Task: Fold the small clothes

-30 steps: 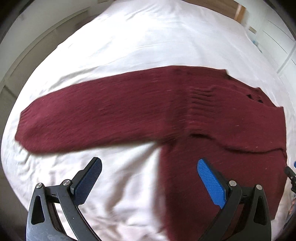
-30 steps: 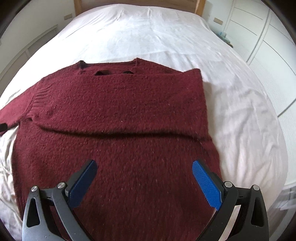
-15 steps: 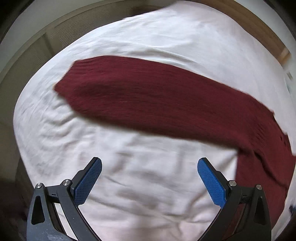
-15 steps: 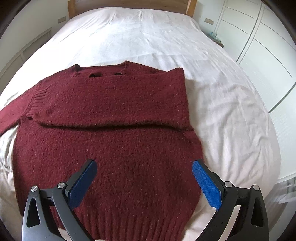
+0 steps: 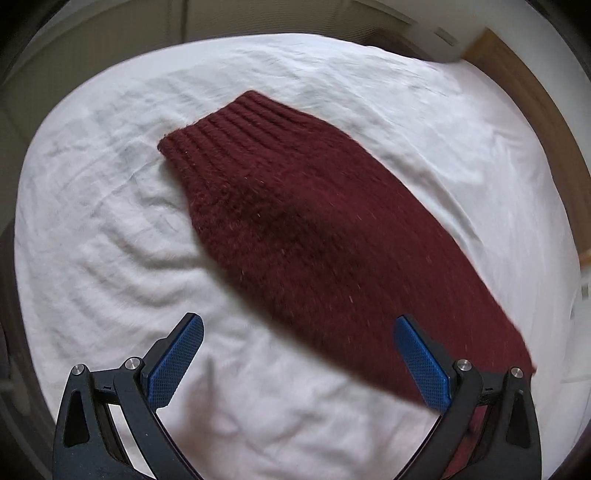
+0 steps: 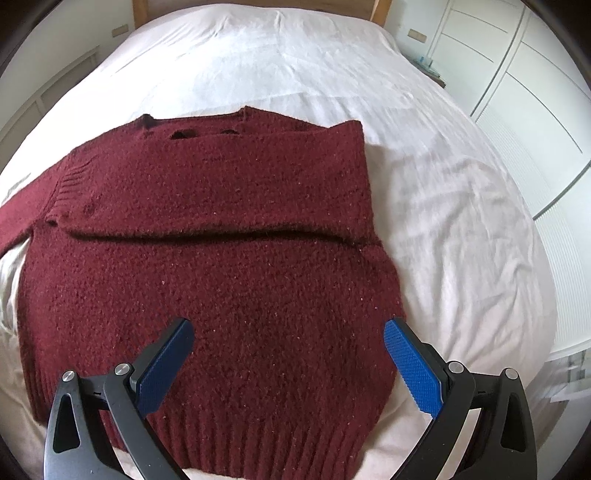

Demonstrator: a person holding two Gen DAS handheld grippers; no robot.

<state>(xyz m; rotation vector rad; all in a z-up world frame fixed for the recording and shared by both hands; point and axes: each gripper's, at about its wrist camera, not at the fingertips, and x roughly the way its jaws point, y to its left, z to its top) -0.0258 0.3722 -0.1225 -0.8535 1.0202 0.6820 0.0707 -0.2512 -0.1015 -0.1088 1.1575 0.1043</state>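
A dark red knitted sweater (image 6: 207, 251) lies flat on the white bed, neck away from me, ribbed hem nearest. One sleeve is folded across the chest, its lower edge forming a line over the body. The other sleeve (image 5: 314, 229) stretches out flat over the sheet, its ribbed cuff (image 5: 229, 129) at the far end. My left gripper (image 5: 295, 358) hovers open over the sheet beside this sleeve, its right finger over the sleeve's edge. Above the sweater's lower body, my right gripper (image 6: 288, 354) is open, holding nothing.
The white bed sheet (image 6: 443, 221) is wrinkled around the sweater. A wooden headboard (image 6: 140, 11) stands at the far end. White wardrobe doors (image 6: 517, 92) run along the right side. The bed's left edge and a wall panel (image 5: 92, 44) show beyond the cuff.
The left gripper has swung left along the outstretched sleeve toward its cuff, which now sits centred in view. The right gripper has drawn back a little toward the hem. Both stayed open.
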